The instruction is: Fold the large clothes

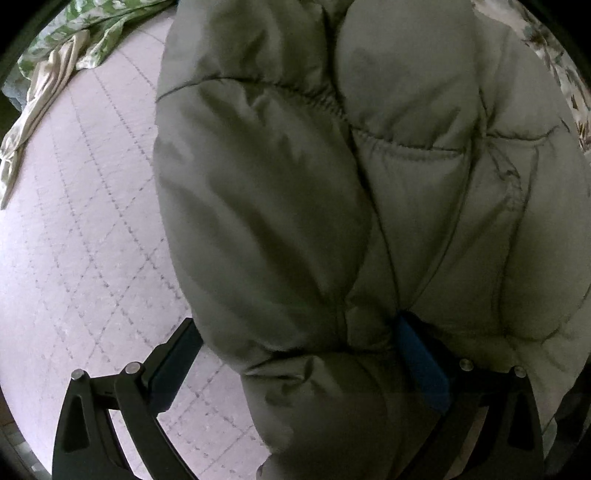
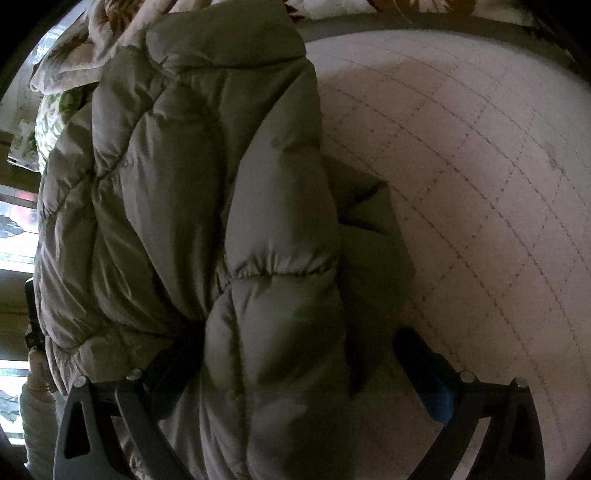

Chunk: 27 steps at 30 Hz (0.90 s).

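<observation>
A grey-green puffer jacket [image 1: 332, 184] lies bunched on a pale quilted bed cover [image 1: 92, 221] and fills most of the left wrist view. My left gripper [image 1: 295, 354] is open, its fingers wide apart with a thick roll of the jacket between them. The blue pad [image 1: 421, 354] presses into a fold, and the left finger [image 1: 177, 365] sits at the roll's edge. In the right wrist view the jacket [image 2: 184, 184] covers the left half. My right gripper [image 2: 299, 365] is open around a padded section. Its left finger [image 2: 173, 365] is partly buried, while its blue pad [image 2: 428, 376] stands free of the fabric.
Green floral cloth [image 1: 74, 33] lies crumpled at the bed's far left, and patterned fabric [image 1: 561, 74] at the far right. Bare quilted cover [image 2: 480, 184] stretches to the right of the jacket. A bright window [image 2: 14, 229] and a pale sleeve [image 2: 37, 413] show at the left edge.
</observation>
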### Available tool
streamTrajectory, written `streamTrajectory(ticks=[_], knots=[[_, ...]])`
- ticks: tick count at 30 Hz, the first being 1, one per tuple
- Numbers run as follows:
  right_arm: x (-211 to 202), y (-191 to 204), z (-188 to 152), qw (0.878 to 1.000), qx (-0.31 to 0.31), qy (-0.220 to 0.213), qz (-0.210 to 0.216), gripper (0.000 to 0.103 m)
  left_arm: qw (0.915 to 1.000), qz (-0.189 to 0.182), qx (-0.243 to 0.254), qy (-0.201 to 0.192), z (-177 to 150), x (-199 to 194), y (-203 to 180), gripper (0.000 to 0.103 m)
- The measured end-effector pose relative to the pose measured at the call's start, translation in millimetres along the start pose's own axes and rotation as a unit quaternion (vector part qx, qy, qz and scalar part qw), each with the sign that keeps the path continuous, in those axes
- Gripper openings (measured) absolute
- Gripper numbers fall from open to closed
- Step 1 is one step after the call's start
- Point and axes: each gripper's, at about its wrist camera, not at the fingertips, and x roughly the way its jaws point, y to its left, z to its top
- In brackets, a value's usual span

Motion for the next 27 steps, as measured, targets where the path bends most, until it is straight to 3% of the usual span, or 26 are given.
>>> streamTrajectory(ticks=[2, 3, 4, 5, 11, 13, 18, 27], knots=[[-2.0, 5.2, -3.3, 1.0, 0.003, -0.01, 0.014, 0.092, 1.0, -0.003, -0.001, -0.003, 2.5, -0.1, -2.5, 0.102], [-6.6, 10.4, -8.4, 1.0, 0.004, -0.016, 0.026, 0.077, 1.0, -0.009, -0.001, -0.004, 2.9, -0.8, -2.7, 0.1], [-10.6, 14.0, -11.6, 0.999, 0.004, -0.027, 0.04, 0.063, 0.9998, -0.021, 0.001, -0.005, 1.9, -1.6, -2.7, 0.09], [-12.5, 17.4, -14.3, 0.999, 0.003, -0.033, 0.041, 0.059, 0.9989, -0.045, 0.006, -0.007, 2.1, -6.1, -2.0, 0.069], [-27.2, 40.0, -29.4, 0.998, -0.012, -0.067, 0.011, 0.037, 0.9981, -0.054, 0.004, -0.028, 1.6, -23.3, -19.5, 0.039], [-36.3, 50.7, -35.6, 0.996, -0.024, -0.08, -0.002, 0.03, 0.9981, -0.045, 0.013, -0.039, -1.7, -33.3, -24.4, 0.034], [-60.5, 62.6, -50.7, 0.993, -0.021, -0.115, 0.004, 0.027, 0.9962, -0.038, 0.013, -0.077, -8.3, -61.5, -31.4, 0.028], [-100.7, 57.9, -69.0, 0.989, -0.03, -0.143, 0.024, 0.026, 0.9935, -0.042, 0.025, -0.102, -14.5, -97.5, -33.5, 0.024]])
